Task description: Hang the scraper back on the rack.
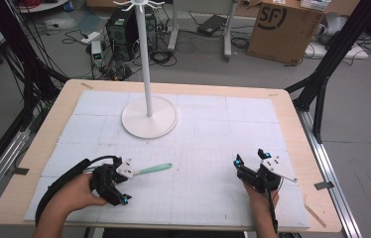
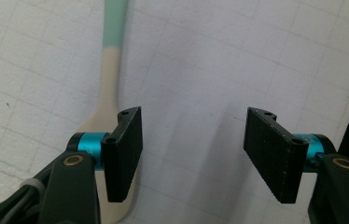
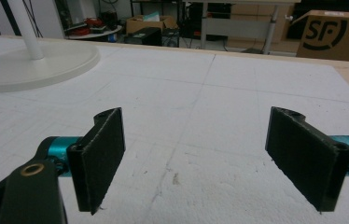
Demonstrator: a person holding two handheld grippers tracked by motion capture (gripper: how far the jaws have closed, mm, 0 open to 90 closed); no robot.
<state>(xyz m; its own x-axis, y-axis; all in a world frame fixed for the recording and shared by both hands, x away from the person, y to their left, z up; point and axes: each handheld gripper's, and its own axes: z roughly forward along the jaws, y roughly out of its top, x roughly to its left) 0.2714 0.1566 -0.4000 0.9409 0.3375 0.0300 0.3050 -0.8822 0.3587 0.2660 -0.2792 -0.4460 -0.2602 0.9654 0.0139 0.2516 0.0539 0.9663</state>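
So the left gripper (image 1: 115, 184) is down near the front left of the table (image 1: 39, 148), over the white mat (image 1: 213, 144), with the person's left hand (image 1: 72, 196) wrapped around its body. In the left gripper view its 2 black jaws stand wide apart with nothing pinched between them. The spoon (image 2: 109, 84) is right there, but it's lying flat on the mat and runs under and past 1 jaw instead of sitting in the gap. You can see its cream bowl end poking out below that jaw and the cream neck going up into a mint green handle. From the high view the spoon (image 1: 151, 169) lies pretty much sideways across the mat, green handle pointing toward the middle of the table, bowl end tucked in under the gripper's grey plate.

The right gripper (image 1: 251, 161) sits near the front right, well apart from the spoon, held by the right hand (image 1: 260, 198). The right gripper view has its jaws spread wide too, just bare mat between them, not holding anything.

Further back on the mat there's a white stand (image 1: 149, 119) with a round base and a tall pole, hooks at the top. On the floor behind the table there's a cardboard box (image 1: 282, 29).
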